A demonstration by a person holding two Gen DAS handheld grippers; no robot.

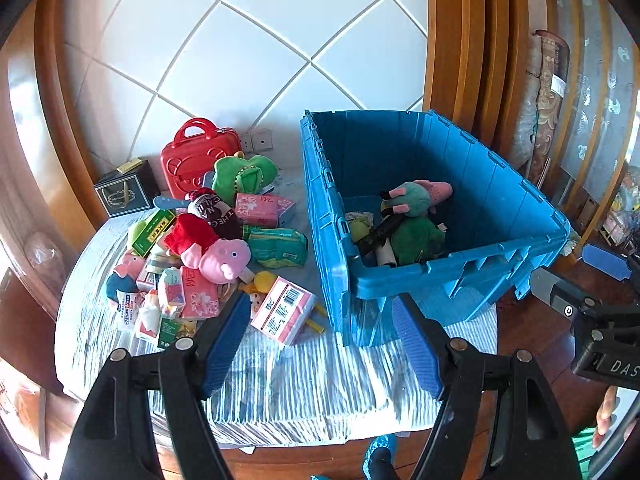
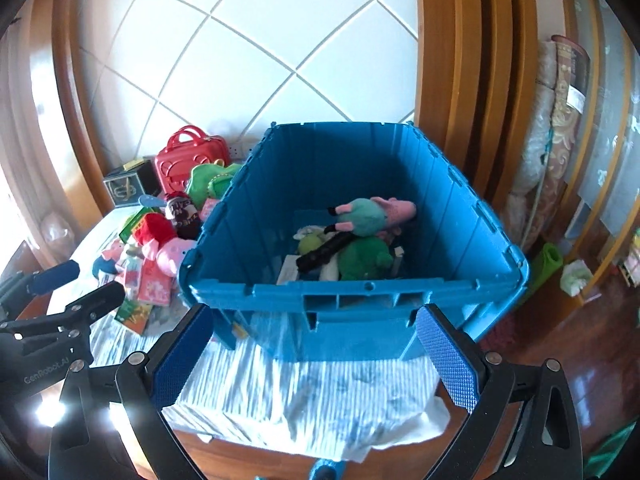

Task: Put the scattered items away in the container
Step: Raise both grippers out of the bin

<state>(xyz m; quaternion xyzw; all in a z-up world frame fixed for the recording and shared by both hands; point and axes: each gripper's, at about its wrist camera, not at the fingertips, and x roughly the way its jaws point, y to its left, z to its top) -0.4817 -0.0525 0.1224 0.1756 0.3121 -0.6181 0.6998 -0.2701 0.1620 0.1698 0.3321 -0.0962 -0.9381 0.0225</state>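
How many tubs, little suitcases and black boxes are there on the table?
Blue tub: 1
Red suitcase: 1
Black box: 1
Total: 3

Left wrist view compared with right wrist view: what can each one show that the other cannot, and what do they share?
Only the left wrist view shows the whole pile, including the pink barcode pack, the green pouch and the yellow toy.

Only the right wrist view shows the green roll on the floor past the blue bin, and that bin's whole near wall.

Both show the bin with plush toys inside, the red case, the pink pig plush, the striped cloth, and open, empty jaws on the left hand-held gripper and right hand-held gripper.
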